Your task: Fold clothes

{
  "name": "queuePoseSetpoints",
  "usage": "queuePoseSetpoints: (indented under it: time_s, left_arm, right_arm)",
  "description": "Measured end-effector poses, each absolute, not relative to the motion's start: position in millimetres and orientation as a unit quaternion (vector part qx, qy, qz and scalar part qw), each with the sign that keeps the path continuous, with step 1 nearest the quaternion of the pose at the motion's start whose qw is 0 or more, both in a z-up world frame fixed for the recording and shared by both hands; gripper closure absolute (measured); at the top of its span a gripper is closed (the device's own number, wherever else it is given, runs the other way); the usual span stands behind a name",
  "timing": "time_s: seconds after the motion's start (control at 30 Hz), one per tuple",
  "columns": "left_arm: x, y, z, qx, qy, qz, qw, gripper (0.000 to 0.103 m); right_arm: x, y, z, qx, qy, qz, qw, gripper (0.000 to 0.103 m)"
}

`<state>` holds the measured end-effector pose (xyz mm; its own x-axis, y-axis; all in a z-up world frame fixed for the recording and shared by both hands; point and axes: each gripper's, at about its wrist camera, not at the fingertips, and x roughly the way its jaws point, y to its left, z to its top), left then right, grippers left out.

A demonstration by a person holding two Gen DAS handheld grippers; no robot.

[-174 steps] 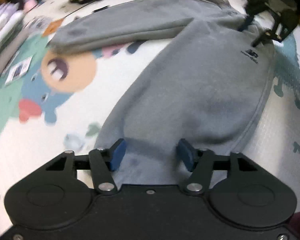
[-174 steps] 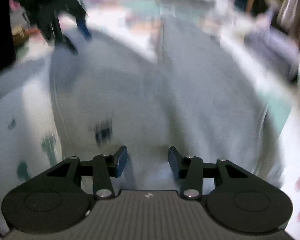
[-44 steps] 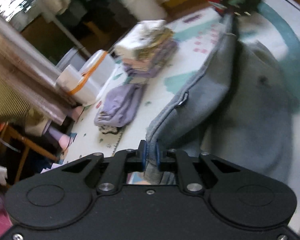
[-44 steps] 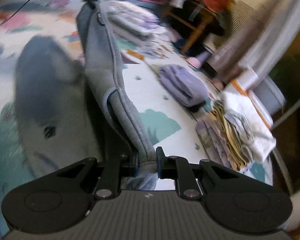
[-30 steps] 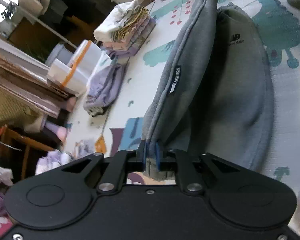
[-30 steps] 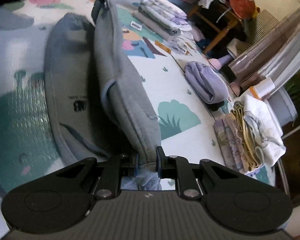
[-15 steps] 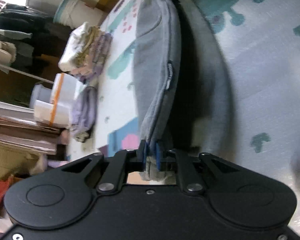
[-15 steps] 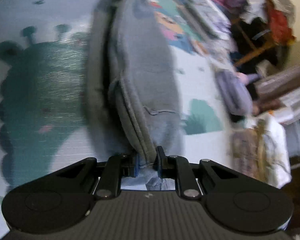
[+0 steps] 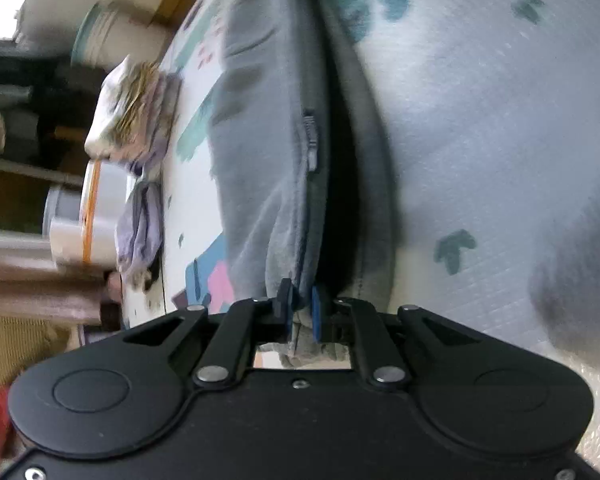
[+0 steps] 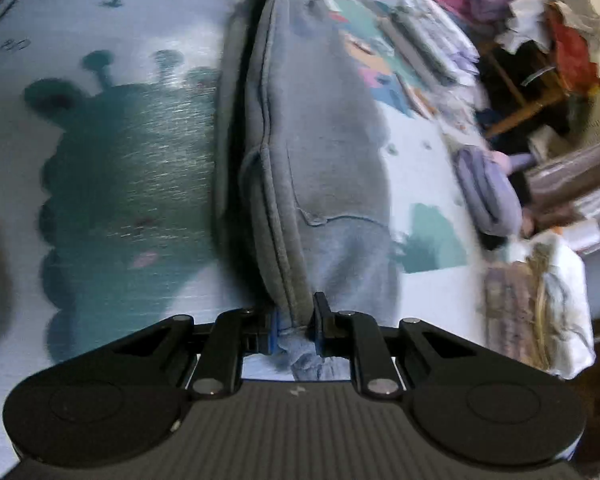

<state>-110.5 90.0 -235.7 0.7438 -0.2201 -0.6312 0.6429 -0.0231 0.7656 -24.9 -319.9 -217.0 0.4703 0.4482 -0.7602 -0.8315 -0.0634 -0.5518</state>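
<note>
grey sweatshirt stretched between left tool and right tool, each clamped on one end of its doubled edge, upper layer raised over the lower one on the play mat. best lowered evenly, edge over edge, both ends taut before letting go.

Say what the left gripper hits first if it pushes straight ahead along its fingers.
The grey sweatshirt itself: the left gripper is already shut on its edge, and the folded fabric runs straight ahead over the play mat. Depth past it is unclear.
</note>
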Motion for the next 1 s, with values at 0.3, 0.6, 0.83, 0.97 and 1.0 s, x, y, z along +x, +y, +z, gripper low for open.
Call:
queuePoseSetpoints:
  time_s: [0.3,0.6,0.83,0.97,1.0]
  left_arm:
    - [-121.6,85.0,-235.8,0.629,0.184,-0.312,0.688,0.096]
    - [-95.7,80.1,-220.4,0.483,0.343,-0.362,0.720,0.057]
    - [-42.0,127.6,-177.0,0.217,0.478,-0.281,0.803,0.058]
    - [-7.3,157.3,-176.3,0.019,0.512,-0.197,0.836,0.058]
    - [-0.3,162.9,-180.5,-0.014,0.519,-0.182,0.835,0.058]
  right_arm:
    - [-30.1,-319.4,-217.3,-0.526,0.181,0.475,0.682,0.085]
    - [-29.7,-312.5,-221.5,-0.520,0.221,0.498,0.657,0.076]
    - [-36.4,-318.1,-197.1,-0.490,0.228,0.518,0.663,0.074]
    - [-32.8,-316.7,-191.5,-0.475,0.234,0.519,0.671,0.073]
    - [-31.8,-316.9,-192.4,-0.474,0.238,0.519,0.671,0.072]
